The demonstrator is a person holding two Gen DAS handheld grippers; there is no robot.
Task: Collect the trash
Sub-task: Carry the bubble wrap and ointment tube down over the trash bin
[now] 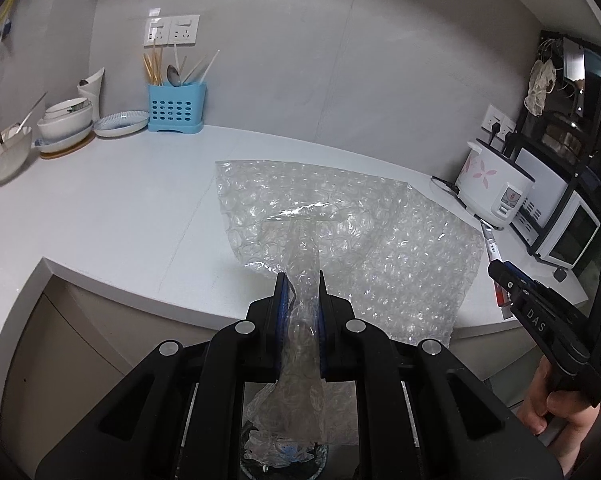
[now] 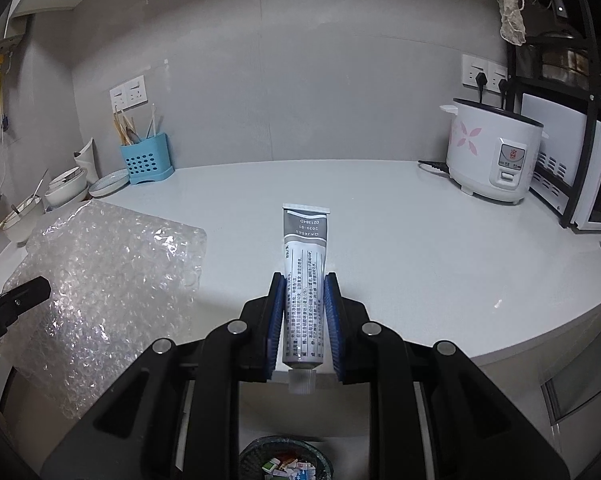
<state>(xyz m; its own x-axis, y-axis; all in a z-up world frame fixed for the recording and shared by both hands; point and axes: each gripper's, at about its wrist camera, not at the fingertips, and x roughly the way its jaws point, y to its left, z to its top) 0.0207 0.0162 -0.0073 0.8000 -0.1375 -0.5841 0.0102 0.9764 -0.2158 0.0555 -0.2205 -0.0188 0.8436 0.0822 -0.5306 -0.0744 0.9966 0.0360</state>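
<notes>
Right wrist: tube (image 2: 303, 280) between hand-held gripper (image 2: 303, 280) pads.

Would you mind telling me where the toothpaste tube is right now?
The toothpaste tube is clamped in the right gripper at the centre of the right wrist view, cap toward the camera, above the counter's edge.

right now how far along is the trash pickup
Done: both pieces are picked up. In hand: left gripper clamps the bubble wrap; right gripper clamps the tube. Left: dropping them into the mesh bin below, already holding scraps.
</notes>
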